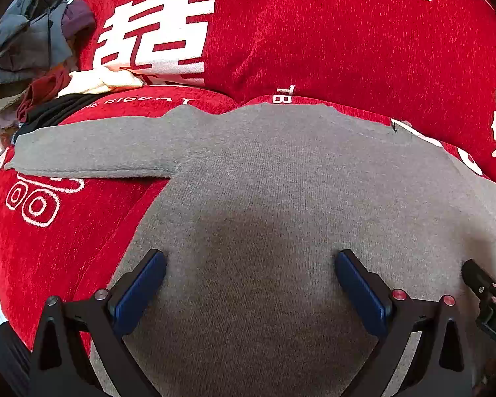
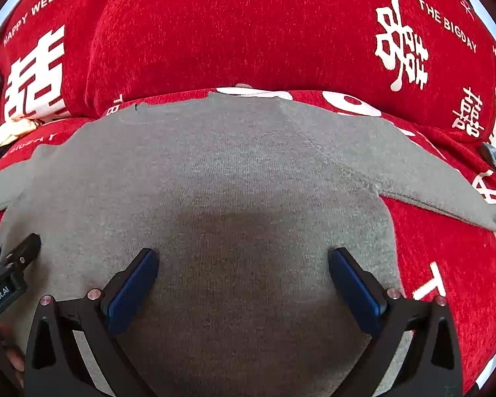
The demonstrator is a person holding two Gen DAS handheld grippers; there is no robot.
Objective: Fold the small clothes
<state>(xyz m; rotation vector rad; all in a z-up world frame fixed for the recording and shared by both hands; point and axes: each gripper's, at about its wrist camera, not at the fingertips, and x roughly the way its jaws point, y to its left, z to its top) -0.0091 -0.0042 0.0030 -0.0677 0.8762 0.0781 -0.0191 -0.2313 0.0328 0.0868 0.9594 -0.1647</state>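
Grippers both gape wide: your left gripper & right gripper hover side by side over the near hem of the grey sweater, gripping nothing. Sweater lies flat on the red cover, sleeves spread left/right; clothes pile far left.

Red cover with white wedding lettering; heaped garments, apparently jackets, at its left edge.
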